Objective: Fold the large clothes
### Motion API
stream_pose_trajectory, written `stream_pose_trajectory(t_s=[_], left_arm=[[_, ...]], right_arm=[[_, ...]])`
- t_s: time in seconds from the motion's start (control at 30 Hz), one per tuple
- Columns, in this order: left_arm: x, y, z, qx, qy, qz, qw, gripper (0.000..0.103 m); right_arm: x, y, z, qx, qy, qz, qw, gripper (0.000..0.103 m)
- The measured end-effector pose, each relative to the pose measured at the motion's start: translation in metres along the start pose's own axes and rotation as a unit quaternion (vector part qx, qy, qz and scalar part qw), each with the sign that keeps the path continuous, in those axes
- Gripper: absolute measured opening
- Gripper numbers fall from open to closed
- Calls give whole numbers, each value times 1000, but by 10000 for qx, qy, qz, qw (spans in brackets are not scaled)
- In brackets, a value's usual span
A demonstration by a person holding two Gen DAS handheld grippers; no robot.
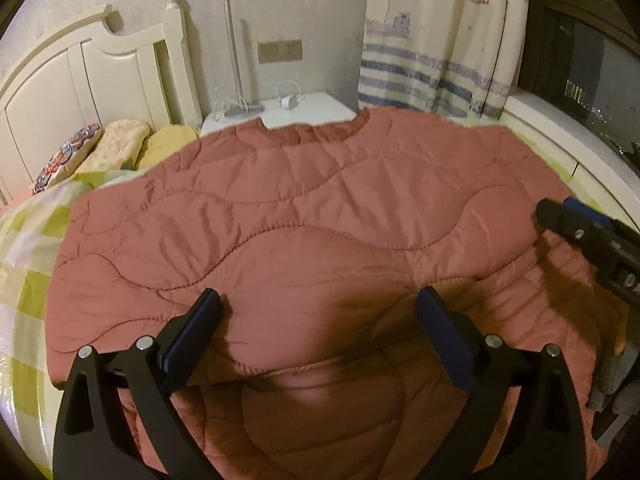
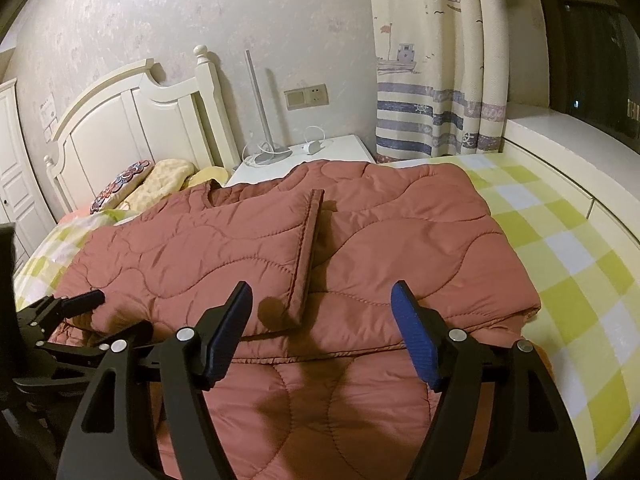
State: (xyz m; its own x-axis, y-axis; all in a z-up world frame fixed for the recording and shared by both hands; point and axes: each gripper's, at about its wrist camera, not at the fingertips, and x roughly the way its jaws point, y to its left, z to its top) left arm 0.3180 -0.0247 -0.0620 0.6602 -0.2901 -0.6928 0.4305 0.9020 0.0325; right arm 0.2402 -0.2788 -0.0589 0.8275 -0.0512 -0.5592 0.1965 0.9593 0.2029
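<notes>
While I am standing at the near edge of the bed (image 2: 560, 264), I am holding my left gripper (image 1: 320, 304) over the quilted rust-red garment (image 1: 304, 208), and its jaws are standing wide open with nothing between them. The blue pads (image 1: 192, 332) are not pressing on the cloth; they are hovering just above the near fold.

My right gripper (image 2: 322, 300) is also hanging open over the same garment, with only the fabric lying below the gap. Its jaws are standing a little narrower than the left ones. In the left wrist view this gripper is showing at the right edge, near the garment's right side.

The garment is lying flat on the bed, over the green and white checked sheet (image 2: 568, 280), with its round neckline (image 1: 316, 136) pointing to the far side. One sleeve (image 2: 308, 256) is lying folded across the body, with its cuff end coming toward me. The near hem is hanging over the bed's edge.

At the far left the pillows (image 1: 116, 144) are resting against the white headboard (image 1: 80, 76). A white nightstand (image 1: 296, 108) is standing beyond the garment, and a curtain (image 1: 432, 40) with boats is hanging at the far right.
</notes>
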Motion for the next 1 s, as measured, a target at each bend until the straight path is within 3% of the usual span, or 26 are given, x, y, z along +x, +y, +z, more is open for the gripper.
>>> stream_pose_trajectory(t_s=[0.13, 0.3, 0.37, 0.47, 0.53, 0.57, 0.63, 0.77, 0.93, 1.0], left_arm=[[-13, 4, 4, -130, -308, 10, 9994, 98], [-7, 5, 2, -184, -213, 19, 9996, 97], [-16, 8, 5, -205, -419, 64, 9989, 97], [-31, 29, 14, -669, -798, 510, 9933, 98], [-25, 54, 14, -1247, -648, 533, 9886, 98], [-13, 72, 9, -1599, -367, 497, 9852, 97], [7, 85, 1, -1784, 51, 433, 9830, 97], [3, 74, 8, -1524, -23, 381, 9876, 97], [2, 38, 42, -1086, -195, 154, 9938, 98], [20, 16, 61, -841, 38, 77, 9964, 98]], right_arm=[[0, 1, 0, -3, 5, -5, 10000, 70], [0, 1, 0, -1, 6, -5, 10000, 70], [0, 1, 0, -1, 6, -4, 10000, 70], [0, 1, 0, -2, 17, -1, 10000, 70], [-1, 1, 0, -3, 24, 4, 10000, 70], [0, 1, 0, -5, 24, 1, 10000, 70], [0, 2, 0, -13, 35, 1, 10000, 70], [0, 2, 0, -32, 33, -3, 10000, 72], [1, 3, -1, -98, 56, -12, 9999, 72], [2, 3, -1, -107, 70, 5, 9999, 72]])
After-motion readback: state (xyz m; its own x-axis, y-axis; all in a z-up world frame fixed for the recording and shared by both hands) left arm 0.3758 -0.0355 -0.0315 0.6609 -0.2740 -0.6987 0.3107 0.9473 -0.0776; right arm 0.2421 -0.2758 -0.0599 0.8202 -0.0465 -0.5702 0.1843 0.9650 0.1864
